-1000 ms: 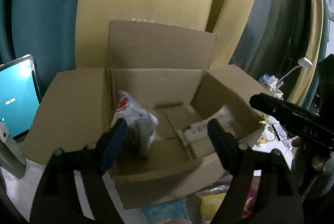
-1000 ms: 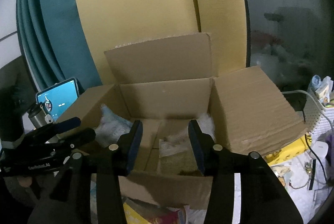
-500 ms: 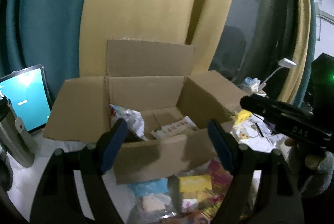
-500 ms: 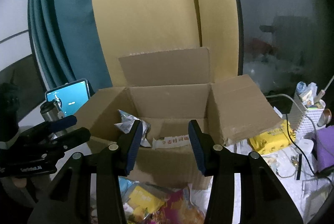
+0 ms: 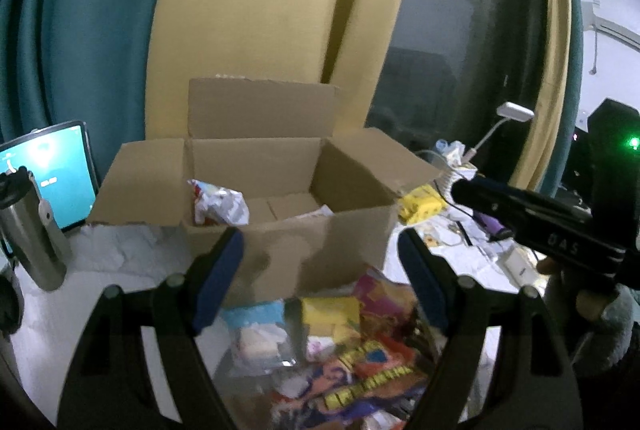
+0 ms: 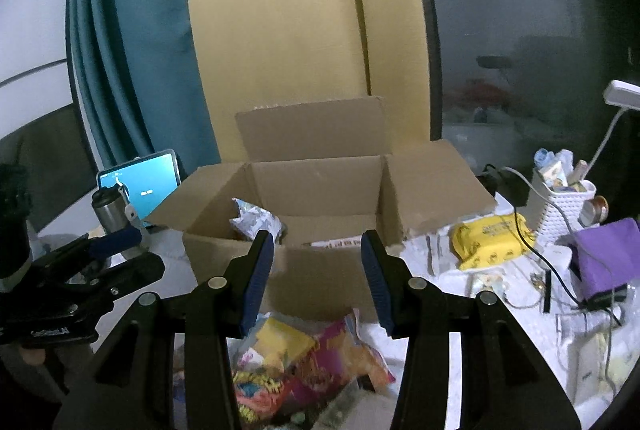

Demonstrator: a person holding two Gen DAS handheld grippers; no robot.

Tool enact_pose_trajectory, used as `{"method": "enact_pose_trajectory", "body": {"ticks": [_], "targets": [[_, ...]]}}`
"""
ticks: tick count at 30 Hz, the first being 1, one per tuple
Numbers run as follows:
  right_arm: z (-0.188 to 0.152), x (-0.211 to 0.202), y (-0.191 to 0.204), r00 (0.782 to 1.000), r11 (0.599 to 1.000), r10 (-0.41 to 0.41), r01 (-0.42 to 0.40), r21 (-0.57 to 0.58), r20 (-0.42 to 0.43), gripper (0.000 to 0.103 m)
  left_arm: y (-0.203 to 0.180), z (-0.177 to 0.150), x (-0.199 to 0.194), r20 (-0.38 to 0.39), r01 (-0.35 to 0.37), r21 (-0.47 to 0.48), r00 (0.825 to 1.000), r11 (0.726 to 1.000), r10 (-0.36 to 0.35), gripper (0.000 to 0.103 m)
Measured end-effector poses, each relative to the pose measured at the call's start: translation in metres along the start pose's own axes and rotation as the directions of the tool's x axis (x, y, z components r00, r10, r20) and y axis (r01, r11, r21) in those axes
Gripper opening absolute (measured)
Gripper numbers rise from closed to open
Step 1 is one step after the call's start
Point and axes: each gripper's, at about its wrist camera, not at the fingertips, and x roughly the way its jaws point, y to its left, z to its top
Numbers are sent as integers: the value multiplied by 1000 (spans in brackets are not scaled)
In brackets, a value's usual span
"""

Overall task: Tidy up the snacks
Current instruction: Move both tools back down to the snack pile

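An open cardboard box (image 5: 288, 250) (image 6: 320, 270) stands on the white table with its flaps spread. A crinkled white snack bag (image 5: 220, 205) (image 6: 256, 222) leans in its left side, and a flat white packet (image 6: 332, 242) lies at its bottom right. A pile of colourful snack packets (image 5: 352, 362) (image 6: 304, 366) lies in front of the box. My left gripper (image 5: 320, 282) is open and empty above the pile. My right gripper (image 6: 317, 278) is open and empty, also above the pile, near the box's front wall.
A tablet with a teal screen (image 5: 48, 173) (image 6: 140, 189) and a steel flask (image 5: 32, 230) (image 6: 110, 213) stand left of the box. A yellow pack (image 6: 492, 242), a white basket (image 6: 560, 209), a purple item (image 6: 604, 254) and cables lie on the right. Curtains hang behind.
Both grippers have pulled back and up from inside the box to in front of it. The snack pile has come into view below them. Both stayed open and empty.
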Motion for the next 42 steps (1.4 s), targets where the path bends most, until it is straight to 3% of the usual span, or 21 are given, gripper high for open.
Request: {"method": "enact_pose_trajectory", "body": {"ticks": [13, 23, 33, 36, 42], "targets": [[-43, -43, -2, 999, 999, -28, 29, 16, -26, 49, -31, -43, -27, -52, 38, -5, 998, 999, -38, 81], [-76, -68, -15, 998, 997, -50, 53, 52, -45, 49, -59, -86, -33, -144, 80, -22, 986, 997, -82, 81], [-122, -87, -43, 993, 991, -68, 79, 109, -97, 49, -89, -131, -21, -272, 93, -56, 956, 994, -105, 81], [-138, -87, -54, 991, 988, -64, 80, 135, -119, 61, -96, -143, -16, -308, 85, -61, 946, 994, -100, 81], [-165, -81, -69, 985, 982, -41, 71, 173, -167, 63, -102, -164, -3, -396, 58, -81, 914, 995, -85, 81]]}}
